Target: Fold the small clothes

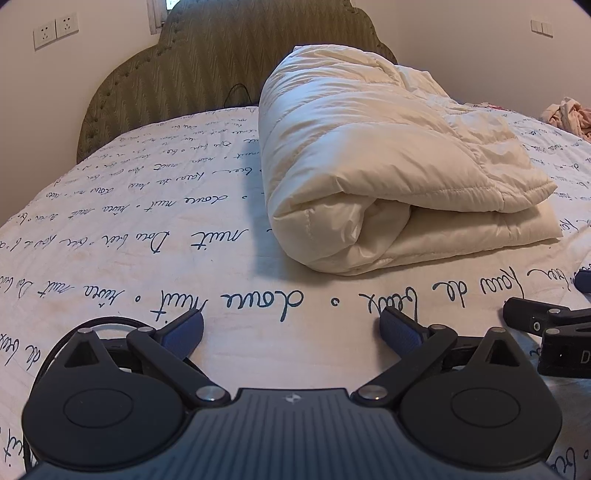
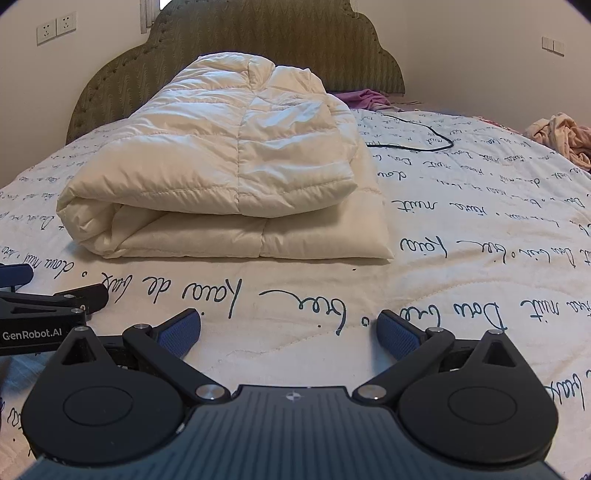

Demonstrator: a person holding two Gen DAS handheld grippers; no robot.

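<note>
On the bed [image 2: 461, 258], ahead of you, the puffy white jacket [image 2: 221, 166] lies folded in a thick bundle. Your left tool [image 1: 291, 328] and right tool [image 2: 288, 328] are both wide and hold nothing. Careful: the puffy top layer could spring up and unfold if you bump it.

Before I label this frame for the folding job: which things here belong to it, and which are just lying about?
Belongs to the job:
- folded cream puffer jacket
- left gripper, open
- right gripper, open
- pink clothes heap, possibly next

Lying about:
- black cable
- purple cloth
- headboard
- wall sockets
</note>
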